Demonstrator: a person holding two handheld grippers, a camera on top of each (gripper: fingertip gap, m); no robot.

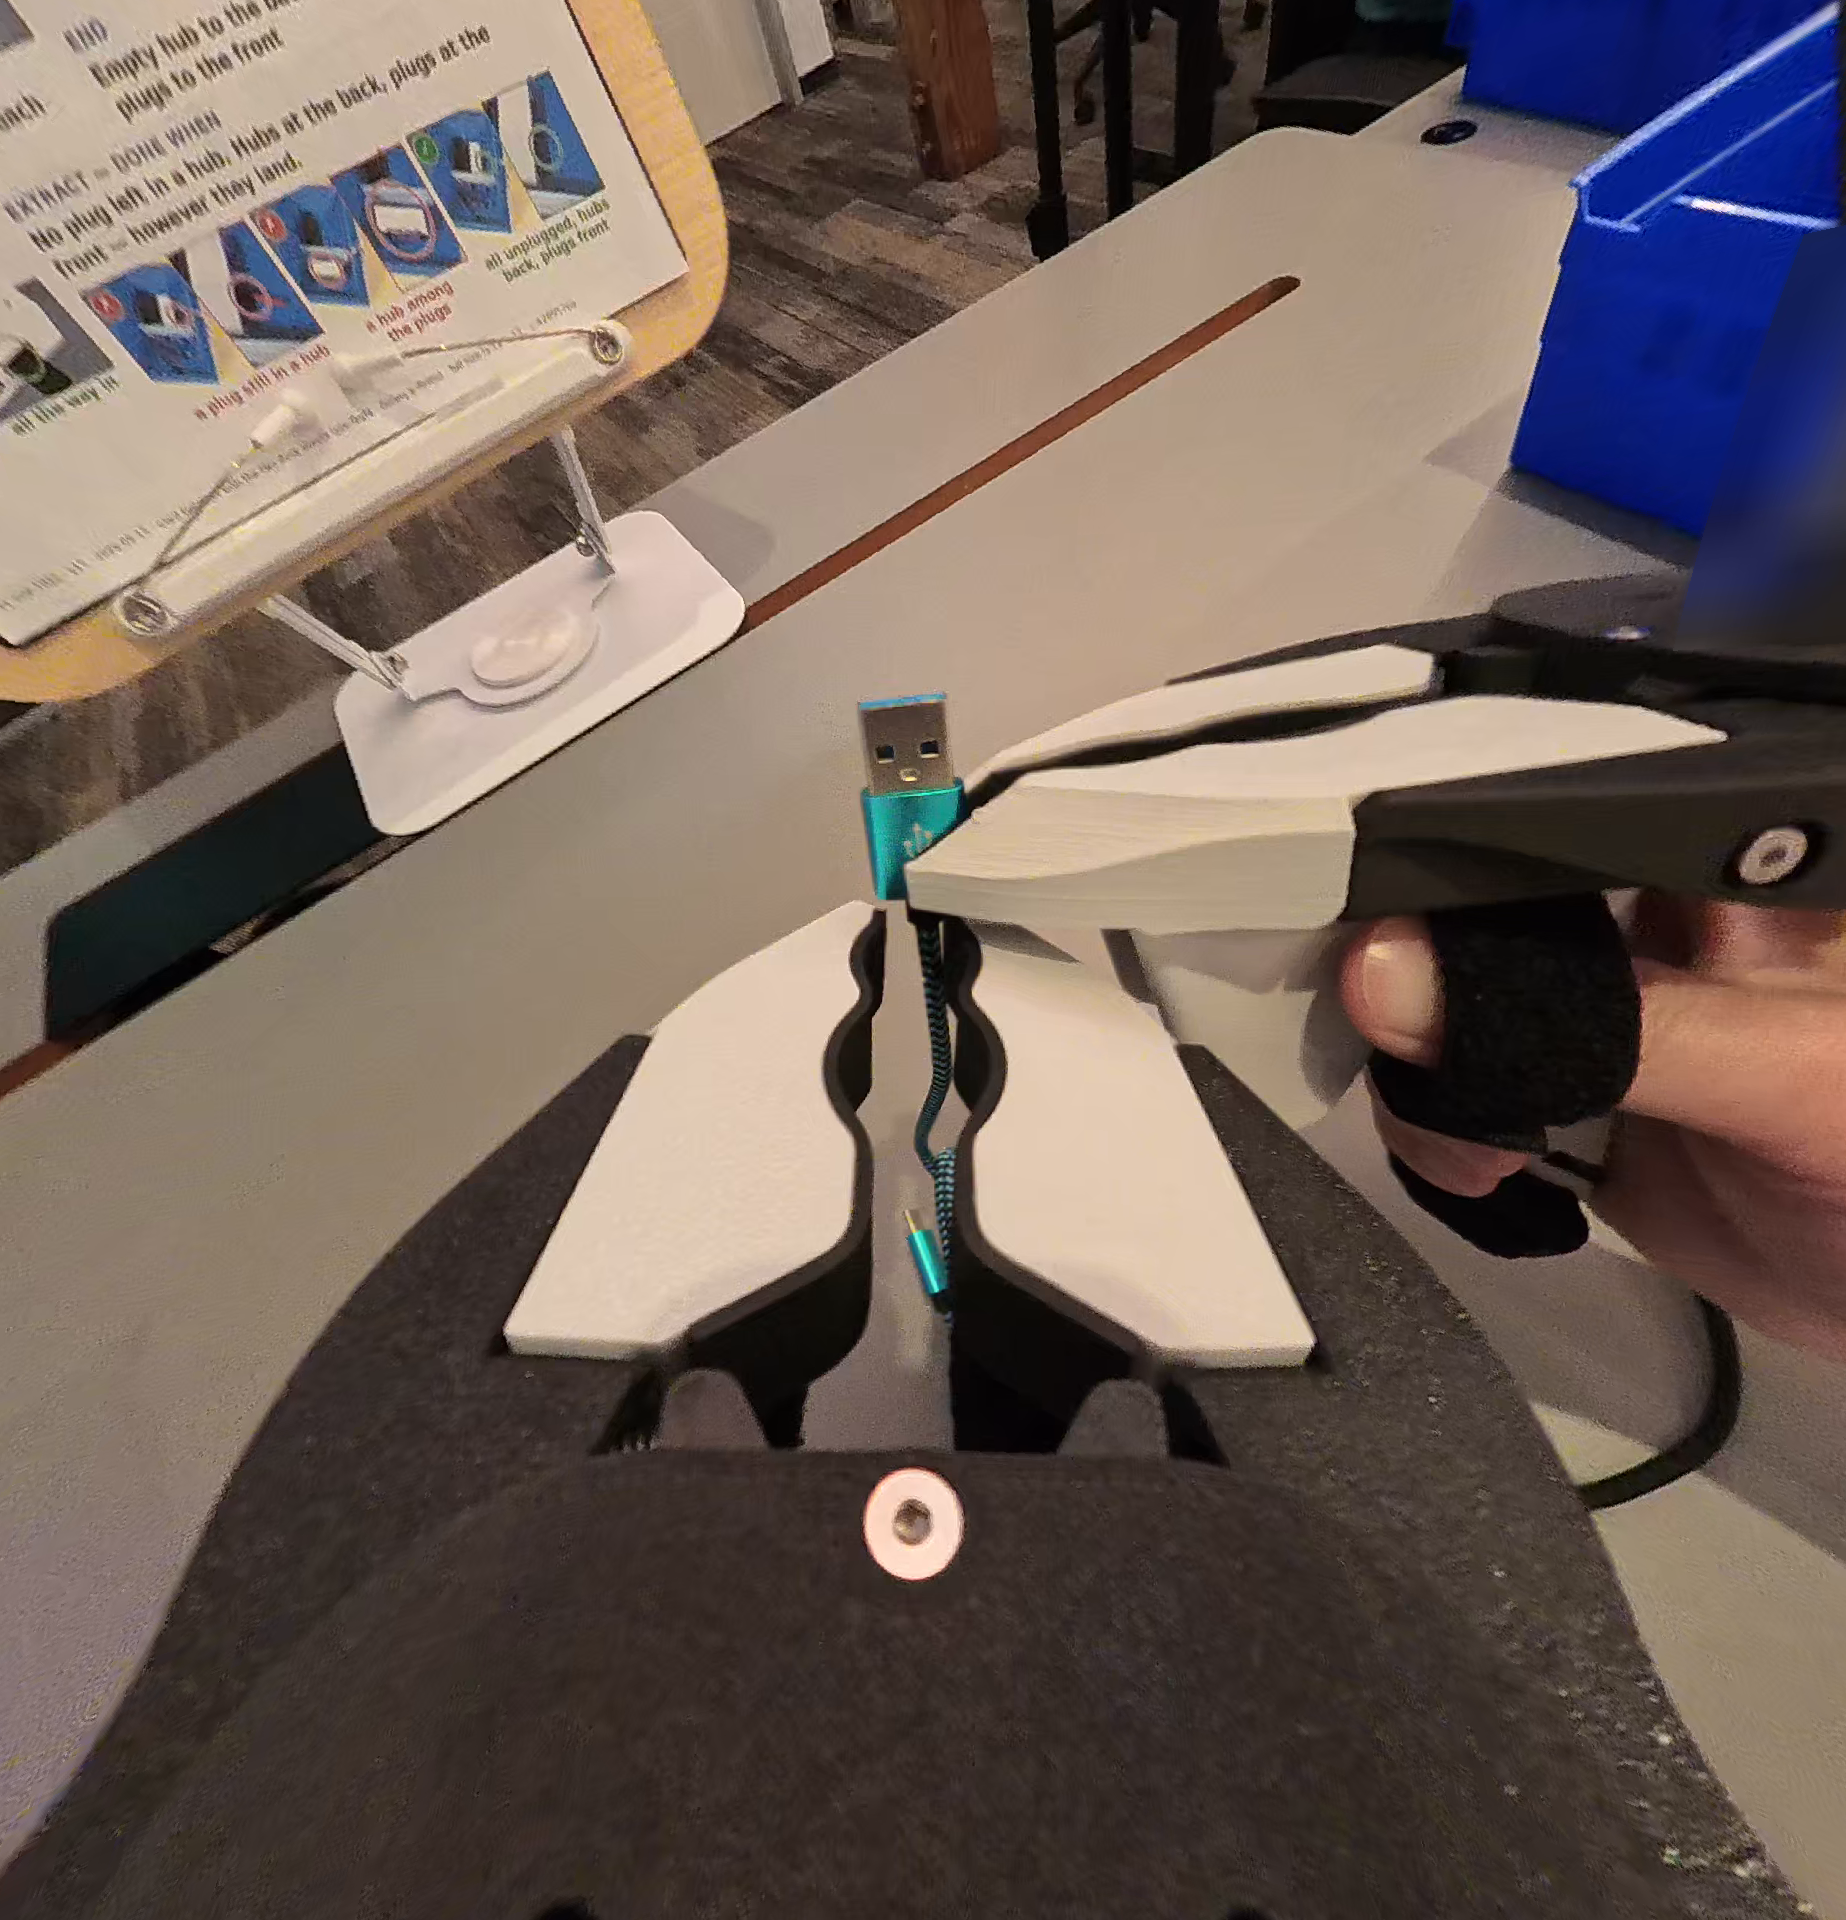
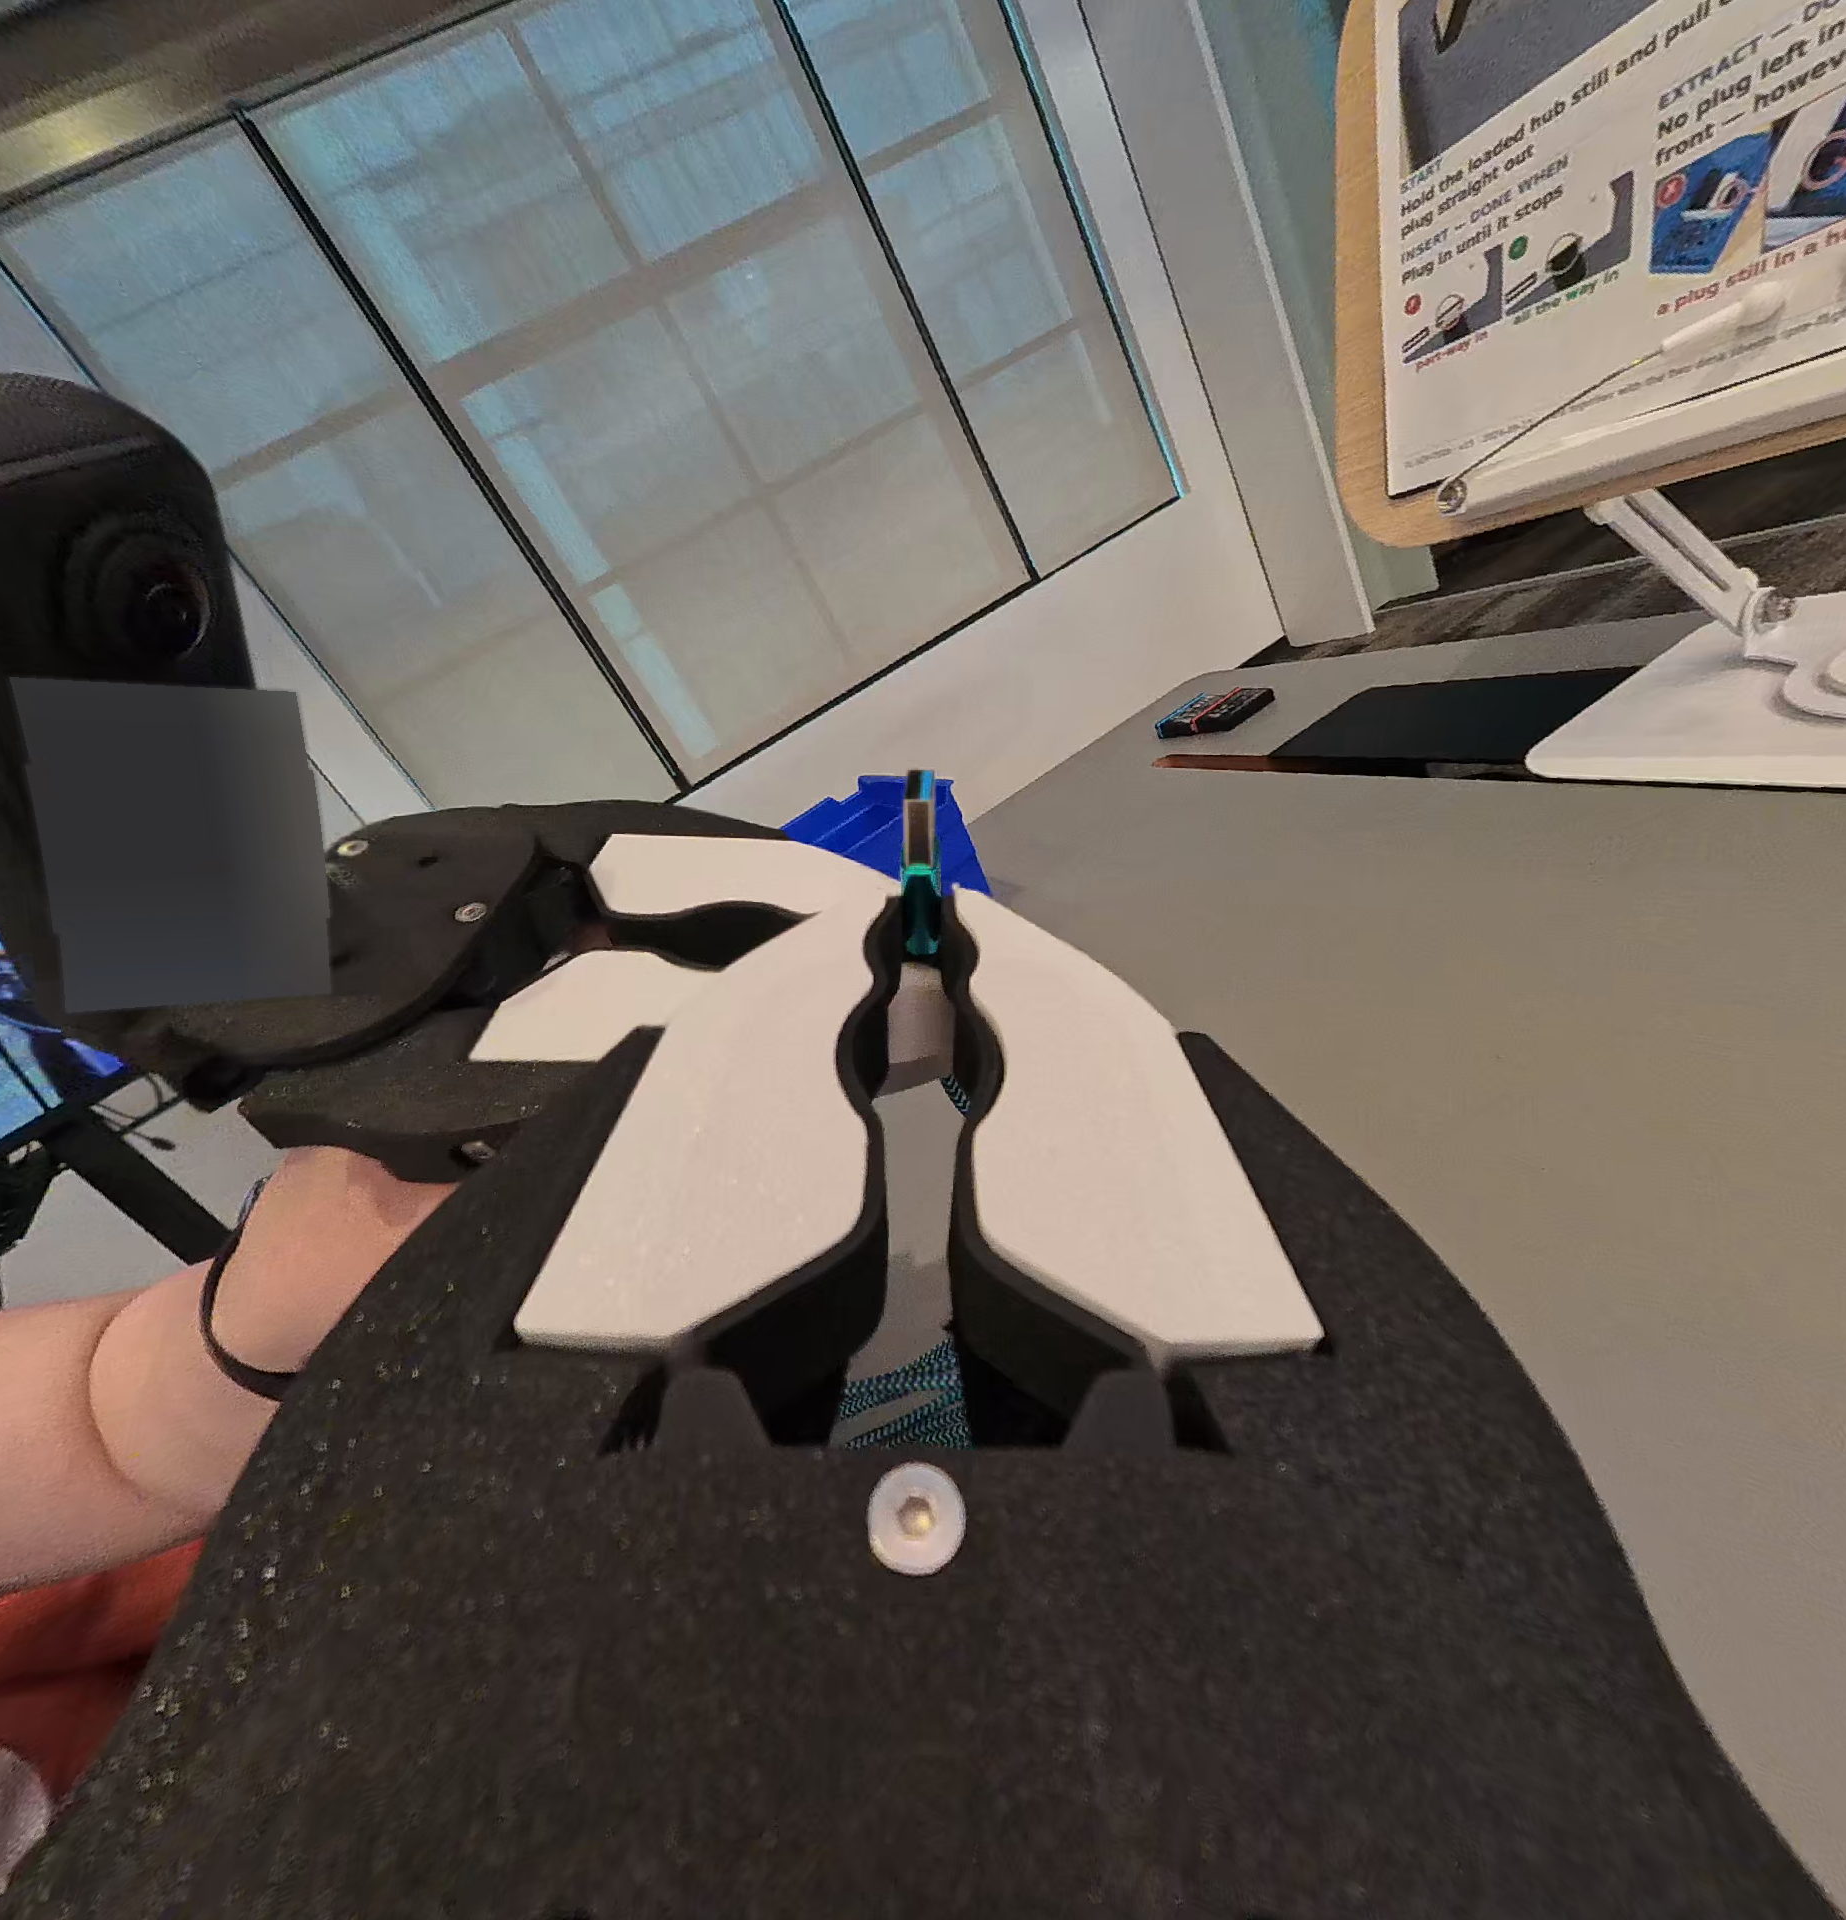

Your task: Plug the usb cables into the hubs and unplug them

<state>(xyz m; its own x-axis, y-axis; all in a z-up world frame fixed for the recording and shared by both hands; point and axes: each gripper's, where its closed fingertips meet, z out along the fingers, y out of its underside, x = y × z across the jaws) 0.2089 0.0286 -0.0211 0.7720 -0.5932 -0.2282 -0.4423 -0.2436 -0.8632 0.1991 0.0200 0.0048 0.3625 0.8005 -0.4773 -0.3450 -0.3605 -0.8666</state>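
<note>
Above grey table (image 1: 1106, 499), teal USB plug (image 1: 911, 821) between right claw (image 1: 934, 842) fingertips.

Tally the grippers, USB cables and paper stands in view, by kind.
Grippers: 2, the left gripper and the right gripper
USB cable: 1, teal
Paper stand: 1
Total: 4

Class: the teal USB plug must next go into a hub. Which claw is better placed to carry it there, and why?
The right claw: it pinches the USB plug's teal shell, metal tip exposed. The left claw closes only around the braided cable below.
</note>
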